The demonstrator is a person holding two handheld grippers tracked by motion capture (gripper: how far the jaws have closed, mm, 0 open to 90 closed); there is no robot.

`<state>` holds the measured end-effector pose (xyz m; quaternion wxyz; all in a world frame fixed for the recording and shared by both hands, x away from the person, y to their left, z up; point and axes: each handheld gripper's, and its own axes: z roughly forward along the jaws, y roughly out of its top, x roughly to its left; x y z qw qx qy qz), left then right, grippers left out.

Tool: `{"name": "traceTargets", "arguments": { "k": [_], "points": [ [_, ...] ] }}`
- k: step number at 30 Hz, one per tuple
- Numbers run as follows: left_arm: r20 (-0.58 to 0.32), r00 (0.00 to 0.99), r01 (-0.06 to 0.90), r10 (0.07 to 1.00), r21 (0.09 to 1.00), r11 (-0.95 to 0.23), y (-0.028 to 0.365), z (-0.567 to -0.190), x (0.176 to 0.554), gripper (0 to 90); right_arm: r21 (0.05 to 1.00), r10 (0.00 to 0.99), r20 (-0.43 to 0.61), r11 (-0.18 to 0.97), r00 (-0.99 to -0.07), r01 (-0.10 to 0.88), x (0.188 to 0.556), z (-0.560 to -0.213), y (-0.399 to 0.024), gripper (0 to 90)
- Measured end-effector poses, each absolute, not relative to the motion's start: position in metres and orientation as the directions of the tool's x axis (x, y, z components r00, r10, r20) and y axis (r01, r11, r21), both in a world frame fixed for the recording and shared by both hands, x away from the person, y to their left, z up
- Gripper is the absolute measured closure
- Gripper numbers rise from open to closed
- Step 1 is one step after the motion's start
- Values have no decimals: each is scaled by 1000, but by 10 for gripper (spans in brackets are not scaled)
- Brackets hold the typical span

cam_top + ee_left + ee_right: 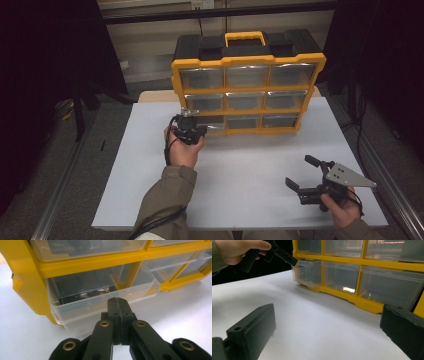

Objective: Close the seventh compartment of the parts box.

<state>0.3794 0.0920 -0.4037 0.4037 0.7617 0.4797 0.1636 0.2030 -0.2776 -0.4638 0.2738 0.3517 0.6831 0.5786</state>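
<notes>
1. Yellow-framed organizer point(248, 61) w/ clear drawers, standing upright at upper centre of high view, on white bench point(250, 165); black back and yellow carry handle point(244, 37) on top.
2. Three rows x three cols of clear drawers in the frame; contents not discernible.
3. Bottom-left drawer point(100, 300) pulled partway out of frame, centre of left gripper view; clear front lip point(140, 293) sticking out past yellow edge.
4. Left hand-held gripper point(117, 302) closed, pads pressed together, tips right at drawer's front lip; can't tell if the thin lip is pinched between pads or just touched.
5. Same left hand-held gripper point(189, 116) in high view: centre-left, at lower left corner of organizer, held by left hand point(184, 147); olive sleeve point(167, 200) coming up from bottom edge.
6. In right gripper view, left hand point(239, 250) at upper left, black tip of its hand-held gripper point(293, 261) meeting top front edge of that same drawer point(307, 272).
7. Right hand-held gripper point(300, 176) at lower right of high view, jaws spread wide, nothing between them; grey three-cornered plate point(347, 176) on top, right hand point(342, 210) at bottom edge.
8. Right hand-held gripper well apart from organizer, over bare bench; its two black jaws at lower left and lower right of own view, white surface between.
9. Dark surroundings beyond bench; grey floor point(55, 165) at left of high view.
</notes>
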Motion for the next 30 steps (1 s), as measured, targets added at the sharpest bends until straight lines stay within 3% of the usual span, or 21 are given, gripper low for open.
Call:
{"name": "traceTargets", "arguments": {
  "k": [30],
  "points": [
    [-100,465,582,880,784,-218,87,-406,388,900,982,797,34,84,-604,167,203,-464,-277,2]
  ]
}}
